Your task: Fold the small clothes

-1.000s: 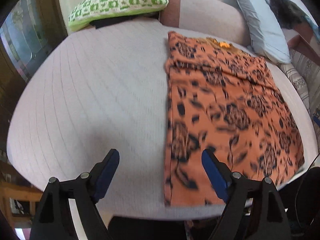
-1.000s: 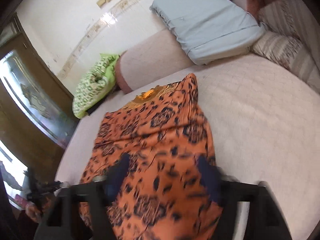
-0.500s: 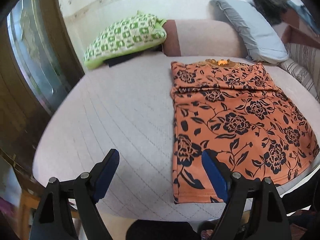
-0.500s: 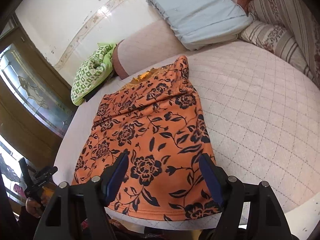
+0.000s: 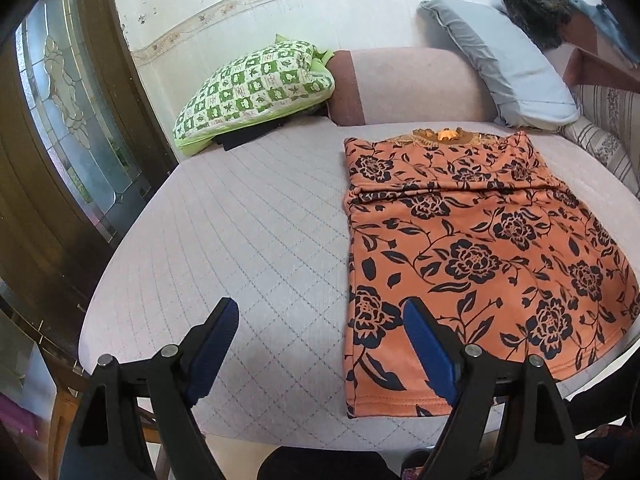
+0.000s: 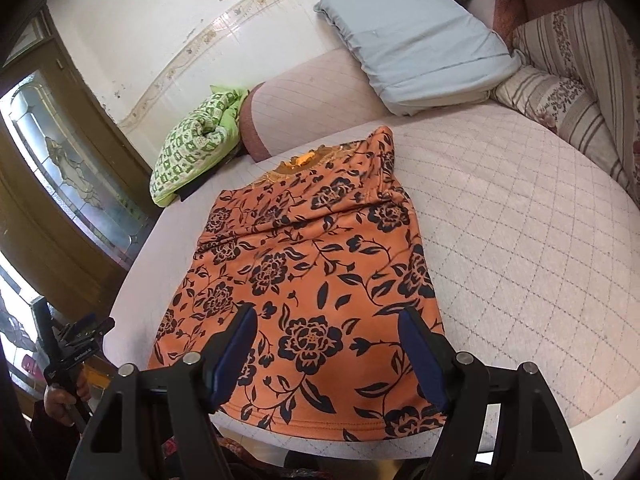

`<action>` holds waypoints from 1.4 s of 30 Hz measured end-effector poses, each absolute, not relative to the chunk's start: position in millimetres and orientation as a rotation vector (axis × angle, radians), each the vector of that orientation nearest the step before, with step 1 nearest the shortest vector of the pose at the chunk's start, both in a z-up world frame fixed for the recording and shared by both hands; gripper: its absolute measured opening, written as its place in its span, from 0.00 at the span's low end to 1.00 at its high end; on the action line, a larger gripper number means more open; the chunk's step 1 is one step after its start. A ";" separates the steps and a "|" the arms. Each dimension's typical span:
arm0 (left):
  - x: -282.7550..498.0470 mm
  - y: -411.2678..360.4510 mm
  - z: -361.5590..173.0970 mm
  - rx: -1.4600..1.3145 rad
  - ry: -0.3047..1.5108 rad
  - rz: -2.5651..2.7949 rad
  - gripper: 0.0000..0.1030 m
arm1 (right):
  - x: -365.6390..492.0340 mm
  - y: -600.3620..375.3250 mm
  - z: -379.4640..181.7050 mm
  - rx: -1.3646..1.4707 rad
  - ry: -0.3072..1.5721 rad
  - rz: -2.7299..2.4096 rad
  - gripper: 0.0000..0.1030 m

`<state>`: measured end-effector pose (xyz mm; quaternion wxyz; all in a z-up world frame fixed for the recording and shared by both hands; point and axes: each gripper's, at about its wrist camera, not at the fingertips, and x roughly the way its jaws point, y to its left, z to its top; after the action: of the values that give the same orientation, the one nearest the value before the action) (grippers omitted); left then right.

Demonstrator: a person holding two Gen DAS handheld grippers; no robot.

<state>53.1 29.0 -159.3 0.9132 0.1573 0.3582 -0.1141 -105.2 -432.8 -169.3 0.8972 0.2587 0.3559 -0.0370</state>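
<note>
An orange garment with black flowers (image 5: 472,256) lies flat on the pink quilted bed (image 5: 248,232), sides folded in, its gold-trimmed neckline at the far end. My left gripper (image 5: 320,320) hangs open over the bed's near edge. Its right finger is over the garment's left hem corner and its left finger over bare quilt. In the right wrist view the garment (image 6: 312,264) fills the middle. My right gripper (image 6: 327,320) is open above the hem with nothing between its pads. A hand holds the left gripper (image 6: 86,330) at the lower left there.
A green checked pillow (image 5: 256,92) and a grey-blue pillow (image 5: 504,64) lean on the pink bolster (image 5: 416,84) at the far end. Striped cushions (image 6: 568,92) line the right side. A wooden door with patterned glass (image 5: 68,120) stands left. Bare quilt (image 6: 520,240) lies right of the garment.
Both grippers have drawn back from the garment toward the bed's near edge, the left one also rising and turning. The whole hem now shows. Both jaws have stayed open.
</note>
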 end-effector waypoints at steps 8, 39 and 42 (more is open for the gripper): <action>58.3 29.1 -170.4 0.326 0.777 -0.214 0.82 | -105.1 -438.5 -182.5 0.561 0.765 -0.097 0.74; 51.3 -19.1 -188.5 0.279 0.914 -0.241 0.87 | -88.3 -418.5 -200.9 0.600 0.757 0.005 0.72; 46.4 -44.5 -199.6 0.271 0.941 -0.264 0.87 | -80.0 -396.1 -213.1 0.565 0.801 0.016 0.63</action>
<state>46.4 -44.5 -199.6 0.8741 0.1296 0.4507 -0.1262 -80.0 -396.1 -213.1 0.8821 0.2715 0.3849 0.0076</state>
